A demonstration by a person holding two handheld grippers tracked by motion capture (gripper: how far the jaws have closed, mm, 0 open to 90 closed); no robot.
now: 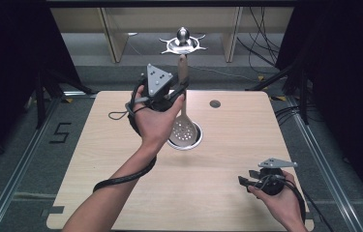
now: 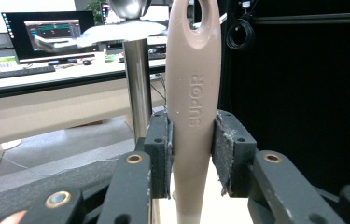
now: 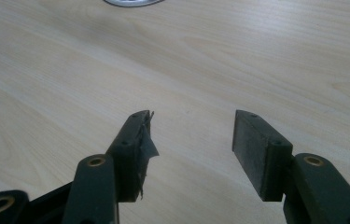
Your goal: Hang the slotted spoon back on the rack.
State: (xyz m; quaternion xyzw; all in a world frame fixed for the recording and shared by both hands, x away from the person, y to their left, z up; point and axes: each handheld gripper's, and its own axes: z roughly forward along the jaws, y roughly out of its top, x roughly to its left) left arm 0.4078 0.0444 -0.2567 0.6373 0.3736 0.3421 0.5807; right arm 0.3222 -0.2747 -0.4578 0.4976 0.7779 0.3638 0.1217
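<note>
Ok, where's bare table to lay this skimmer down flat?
Bare wood runs along the table left of the round stand base, and across the near middle between the left gripper forearm and the right gripper. It is crowded around the base, where the skimmer hangs.

**Camera placement**

Looking down and forward over the wooden table (image 1: 218, 159) from above. Riding close behind the left gripper (image 2: 192, 154), facing level toward the metal stand (image 2: 137, 79), shared with overhead. Hovering low behind the right gripper (image 3: 191, 140), skimming tabletop.
</note>
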